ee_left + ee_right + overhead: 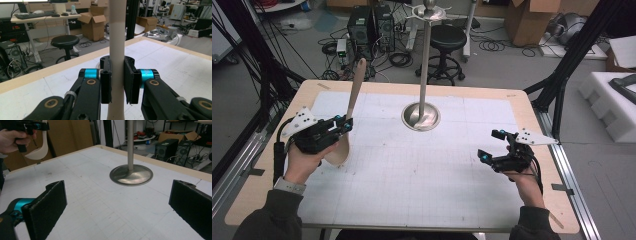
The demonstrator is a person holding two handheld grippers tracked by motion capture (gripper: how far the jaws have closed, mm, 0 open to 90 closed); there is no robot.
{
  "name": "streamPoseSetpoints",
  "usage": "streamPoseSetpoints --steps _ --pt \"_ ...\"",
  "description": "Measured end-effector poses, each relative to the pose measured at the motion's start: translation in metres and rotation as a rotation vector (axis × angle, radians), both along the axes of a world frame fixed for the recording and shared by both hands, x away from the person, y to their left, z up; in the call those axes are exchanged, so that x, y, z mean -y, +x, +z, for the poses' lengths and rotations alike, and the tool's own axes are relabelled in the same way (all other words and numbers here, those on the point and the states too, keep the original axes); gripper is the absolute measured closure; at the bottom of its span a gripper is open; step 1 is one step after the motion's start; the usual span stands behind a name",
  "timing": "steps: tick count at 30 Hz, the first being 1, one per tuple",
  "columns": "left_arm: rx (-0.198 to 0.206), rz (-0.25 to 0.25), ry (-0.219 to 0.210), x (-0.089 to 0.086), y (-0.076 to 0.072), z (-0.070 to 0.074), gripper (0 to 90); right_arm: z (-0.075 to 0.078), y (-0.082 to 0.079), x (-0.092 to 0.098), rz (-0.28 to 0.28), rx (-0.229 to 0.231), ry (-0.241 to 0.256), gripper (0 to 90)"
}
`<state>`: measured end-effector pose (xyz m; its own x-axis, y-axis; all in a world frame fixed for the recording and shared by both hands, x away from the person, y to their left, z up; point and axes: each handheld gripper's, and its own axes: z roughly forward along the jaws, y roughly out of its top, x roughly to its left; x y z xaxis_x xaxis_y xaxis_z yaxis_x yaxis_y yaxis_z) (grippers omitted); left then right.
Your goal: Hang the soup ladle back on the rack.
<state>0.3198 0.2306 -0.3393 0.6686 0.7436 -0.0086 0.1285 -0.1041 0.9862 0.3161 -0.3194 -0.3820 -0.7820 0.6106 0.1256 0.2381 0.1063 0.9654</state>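
A long beige shoehorn (356, 86) stands upright over the left of the table, its curved blade (40, 150) hanging just above the white mat. My left gripper (343, 125) is shut on its handle (117, 37), and in the left gripper view both black pads press the shaft at my left gripper (117, 80). A steel stand (426, 65) rises from a round base (131, 175) at the back middle of the mat. My right gripper (490, 145) hovers over the right side, open wide, and the right gripper view shows nothing held in my right gripper (120, 207).
The white gridded mat (422, 175) covers a wooden table (412, 87). Behind the table are a black stool (447, 45), computer towers (369, 27), cables and cardboard boxes. Black frame posts (569, 55) flank the table on both sides.
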Motion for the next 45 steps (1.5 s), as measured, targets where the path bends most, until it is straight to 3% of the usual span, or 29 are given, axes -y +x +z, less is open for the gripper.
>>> streamPoseSetpoints --steps 3,14,31,34,43,45 --pt "0.002 -0.008 0.009 0.005 0.004 0.004 77.8 0.001 0.0 0.001 -0.001 0.003 0.006 0.4" --pt "0.009 -0.097 -0.023 0.02 0.017 0.022 77.8 0.002 0.0 0.002 -0.001 0.008 0.011 0.4" --pt "-0.002 -0.11 -0.027 0.032 0.05 0.051 77.8 0.004 -0.002 0.005 0.0 0.019 0.028 0.4" --pt "0.008 -0.133 -0.023 0.033 0.056 0.058 77.8 0.005 -0.002 0.006 -0.001 0.021 0.033 0.4" --pt "0.015 -0.123 -0.014 0.038 0.071 0.074 77.8 0.005 -0.002 0.008 -0.007 0.025 0.043 0.4" --pt "0.021 -0.139 -0.015 0.04 0.073 0.077 77.8 0.005 -0.003 0.008 -0.002 0.024 0.045 0.4"
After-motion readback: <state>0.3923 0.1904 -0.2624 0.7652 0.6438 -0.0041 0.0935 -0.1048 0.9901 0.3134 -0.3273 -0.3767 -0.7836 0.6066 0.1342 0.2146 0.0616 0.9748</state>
